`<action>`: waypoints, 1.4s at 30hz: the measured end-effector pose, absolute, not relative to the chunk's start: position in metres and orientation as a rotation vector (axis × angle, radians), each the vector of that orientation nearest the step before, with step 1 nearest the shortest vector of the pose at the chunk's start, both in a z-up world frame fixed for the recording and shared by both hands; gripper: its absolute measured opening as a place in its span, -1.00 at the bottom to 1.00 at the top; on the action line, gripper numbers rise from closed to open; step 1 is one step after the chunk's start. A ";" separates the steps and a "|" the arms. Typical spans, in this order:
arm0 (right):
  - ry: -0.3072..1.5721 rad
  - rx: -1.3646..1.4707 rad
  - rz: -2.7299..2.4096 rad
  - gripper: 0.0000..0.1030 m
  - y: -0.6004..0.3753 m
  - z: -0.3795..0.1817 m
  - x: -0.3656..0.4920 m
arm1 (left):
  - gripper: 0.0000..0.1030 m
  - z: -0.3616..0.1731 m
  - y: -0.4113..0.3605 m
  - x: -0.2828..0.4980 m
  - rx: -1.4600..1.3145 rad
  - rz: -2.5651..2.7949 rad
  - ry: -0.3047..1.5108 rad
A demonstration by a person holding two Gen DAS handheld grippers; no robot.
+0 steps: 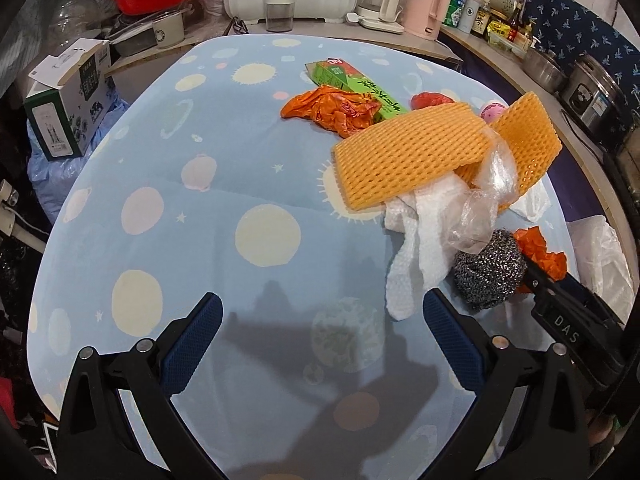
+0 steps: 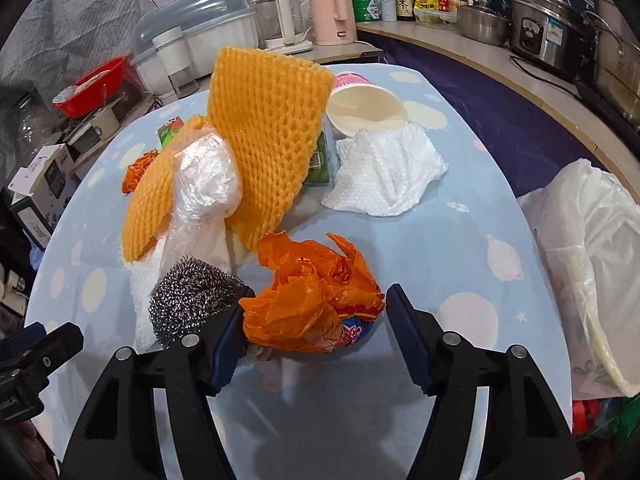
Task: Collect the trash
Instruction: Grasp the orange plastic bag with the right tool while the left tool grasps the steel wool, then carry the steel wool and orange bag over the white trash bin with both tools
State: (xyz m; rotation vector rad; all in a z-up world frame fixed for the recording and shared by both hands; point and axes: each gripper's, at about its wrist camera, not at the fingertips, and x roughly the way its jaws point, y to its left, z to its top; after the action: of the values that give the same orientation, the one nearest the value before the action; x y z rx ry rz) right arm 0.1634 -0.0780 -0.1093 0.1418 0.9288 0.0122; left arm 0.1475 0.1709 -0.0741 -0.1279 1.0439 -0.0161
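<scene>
Both views are bright and evenly lit from overhead, colours vivid. Soft grey shadows of each tool fall on the bench [image 1: 160, 184] at six o'clock. Fisheye bending curves the bench edges, and black vignette fills every corner. Focus is sharp centrally, softer toward the rims.

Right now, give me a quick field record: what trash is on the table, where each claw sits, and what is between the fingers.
surface: table with blue planet-print cloth
trash pile: orange foam netting, clear plastic film, white paper towel, paper cup on its side, green carton, steel scourer
right claw: open around crumpled orange plastic bag; left finger touching the bag, right finger apart
left claw: open, nothing between the fingers, over bare cloth
bin bag: white bag at the table's right edge
</scene>
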 end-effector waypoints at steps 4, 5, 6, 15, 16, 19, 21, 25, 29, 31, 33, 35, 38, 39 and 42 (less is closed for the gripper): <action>0.901 0.108 -0.006 -0.09 -0.079 -0.101 0.155 | 0.86 -0.075 0.159 0.154 -0.132 -0.064 1.041; 0.892 0.107 -0.010 -0.14 -0.081 -0.098 0.152 | 0.86 -0.075 0.154 0.155 -0.132 -0.084 1.042; 0.882 0.110 -0.016 -0.16 -0.084 -0.094 0.148 | 0.86 -0.076 0.150 0.156 -0.130 -0.099 1.042; 0.830 0.144 -0.069 -0.21 -0.108 -0.071 0.120 | 0.86 -0.083 0.097 0.166 -0.096 -0.240 1.045; 0.829 0.149 -0.077 -0.21 -0.110 -0.070 0.117 | 0.86 -0.084 0.093 0.168 -0.092 -0.249 1.042; 0.829 0.169 -0.096 -0.20 -0.117 -0.067 0.110 | 0.86 -0.087 0.080 0.175 -0.085 -0.266 1.033; 0.829 0.180 -0.106 -0.19 -0.122 -0.066 0.107 | 0.71 -0.090 0.075 0.177 -0.082 -0.271 1.030; 0.831 0.192 -0.122 -0.19 -0.128 -0.067 0.100 | 0.16 -0.097 0.068 0.179 -0.085 -0.299 1.054; 0.831 0.204 -0.125 -0.19 -0.132 -0.067 0.095 | 0.04 -0.095 0.069 0.171 -0.089 -0.297 1.040; 0.830 0.212 -0.126 -0.19 -0.134 -0.067 0.093 | 0.00 -0.091 0.073 0.166 -0.095 -0.300 1.034; 0.824 0.218 -0.125 -0.19 -0.135 -0.065 0.090 | 0.00 -0.086 0.077 0.159 -0.101 -0.298 1.024; 0.815 0.221 -0.125 -0.19 -0.137 -0.062 0.086 | 0.00 -0.078 0.080 0.152 -0.102 -0.297 1.009; 0.798 0.224 -0.125 -0.19 -0.139 -0.057 0.079 | 0.00 -0.067 0.084 0.142 -0.111 -0.301 0.992; 0.792 0.226 -0.125 -0.19 -0.140 -0.054 0.076 | 0.00 -0.063 0.085 0.137 -0.114 -0.305 0.987; 0.769 0.232 -0.127 -0.19 -0.144 -0.048 0.067 | 0.00 -0.050 0.084 0.123 -0.116 -0.320 0.973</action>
State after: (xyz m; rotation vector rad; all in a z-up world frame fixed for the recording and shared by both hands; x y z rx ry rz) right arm 0.0667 -0.1440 -0.0478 0.2320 0.7692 -0.1271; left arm 0.1234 0.0839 -0.0501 -0.1158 0.9731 -0.3203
